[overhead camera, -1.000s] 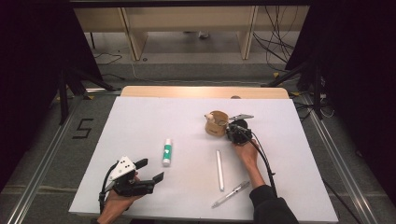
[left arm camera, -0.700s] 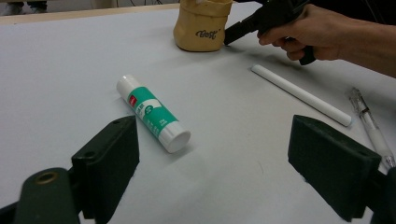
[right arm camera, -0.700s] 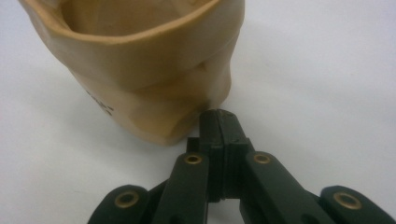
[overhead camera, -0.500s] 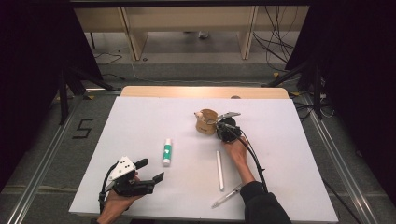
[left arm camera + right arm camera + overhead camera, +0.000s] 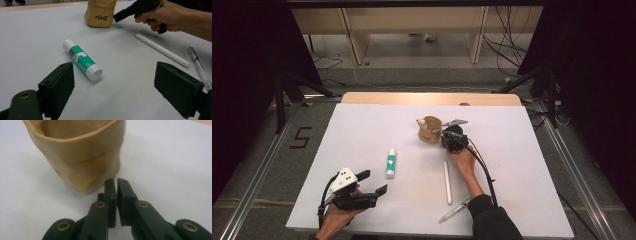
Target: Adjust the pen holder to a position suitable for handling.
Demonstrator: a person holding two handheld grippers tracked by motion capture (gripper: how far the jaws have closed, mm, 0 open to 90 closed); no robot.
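Two grippers: the right gripper, jaws closed on nothing, sits beside the tan pouch; the left gripper (jaws wide apart, holding nothing) is far from it.

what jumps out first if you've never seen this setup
The tan paper pouch stands upright near the middle of the white table, with the right gripper beside it, jaws closed. Nearer the person, a green-and-white glue stick lies on its side ahead of the open left gripper.

Our white table on a grey floor.
We see dark curtains, cables, a taped "5".
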